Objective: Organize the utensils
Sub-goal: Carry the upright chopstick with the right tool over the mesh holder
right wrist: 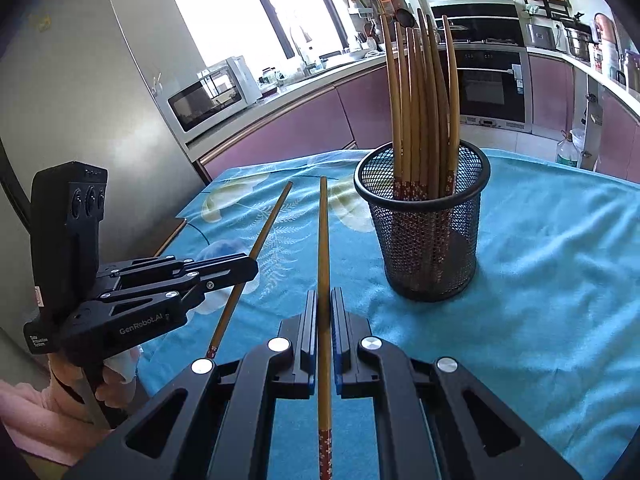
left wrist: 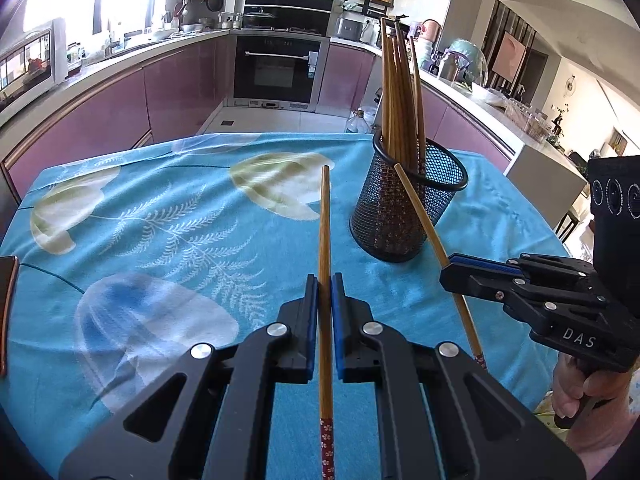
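Note:
A black mesh cup (left wrist: 404,204) (right wrist: 424,220) stands on the blue tablecloth and holds several wooden chopsticks, red floral ends down. My left gripper (left wrist: 325,280) is shut on one wooden chopstick (left wrist: 325,232), thin tip pointing forward over the cloth, left of the cup. My right gripper (right wrist: 325,296) is shut on a second chopstick (right wrist: 324,240) in the same way. In the left wrist view the right gripper (left wrist: 450,270) holds its chopstick (left wrist: 420,216) slanted in front of the cup. In the right wrist view the left gripper (right wrist: 252,266) and its chopstick (right wrist: 268,228) sit at the left.
The table with the blue leaf-print tablecloth (left wrist: 160,220) (right wrist: 540,260) stands in a kitchen. Purple cabinets (left wrist: 172,88) and an oven (left wrist: 276,72) lie beyond its far edge. A microwave (right wrist: 212,92) sits on the counter. A hand (left wrist: 576,392) grips the right tool's handle.

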### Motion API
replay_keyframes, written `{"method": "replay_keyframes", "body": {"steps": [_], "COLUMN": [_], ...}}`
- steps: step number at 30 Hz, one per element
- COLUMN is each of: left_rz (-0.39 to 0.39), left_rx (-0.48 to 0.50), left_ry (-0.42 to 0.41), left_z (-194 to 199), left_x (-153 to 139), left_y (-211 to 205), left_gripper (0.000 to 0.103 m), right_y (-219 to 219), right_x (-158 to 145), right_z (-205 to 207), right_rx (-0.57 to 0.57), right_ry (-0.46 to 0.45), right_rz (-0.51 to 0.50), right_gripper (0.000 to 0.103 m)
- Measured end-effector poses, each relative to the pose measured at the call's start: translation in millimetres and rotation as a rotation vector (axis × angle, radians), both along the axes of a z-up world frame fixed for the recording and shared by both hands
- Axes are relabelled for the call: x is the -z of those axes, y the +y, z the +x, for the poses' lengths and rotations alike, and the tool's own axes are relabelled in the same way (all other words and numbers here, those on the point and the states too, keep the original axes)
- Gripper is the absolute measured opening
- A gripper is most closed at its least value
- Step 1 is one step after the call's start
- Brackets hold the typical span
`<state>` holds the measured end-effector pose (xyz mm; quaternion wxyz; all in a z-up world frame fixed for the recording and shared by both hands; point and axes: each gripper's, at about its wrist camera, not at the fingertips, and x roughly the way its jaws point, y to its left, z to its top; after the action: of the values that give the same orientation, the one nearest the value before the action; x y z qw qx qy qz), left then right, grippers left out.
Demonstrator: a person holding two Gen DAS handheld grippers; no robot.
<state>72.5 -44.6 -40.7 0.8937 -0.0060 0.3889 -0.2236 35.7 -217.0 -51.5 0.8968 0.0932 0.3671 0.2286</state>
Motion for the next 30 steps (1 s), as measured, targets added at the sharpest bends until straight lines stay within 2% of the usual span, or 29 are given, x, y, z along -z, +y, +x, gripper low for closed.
{"method": "replay_keyframes", "body": {"steps": [30], "left_rz": [-0.056], "left_rx": [0.025], "left_ry": [-0.034], "left_z": [-12], "left_x": [-20], "left_y": [2], "left_gripper": [0.007], "right_y": [-7], "right_x": [-12], "right_z": [-4], "right_rx": [0.018], "right_ry": [-0.041], "right_rz": [0.038], "right_gripper": [0.006]}}
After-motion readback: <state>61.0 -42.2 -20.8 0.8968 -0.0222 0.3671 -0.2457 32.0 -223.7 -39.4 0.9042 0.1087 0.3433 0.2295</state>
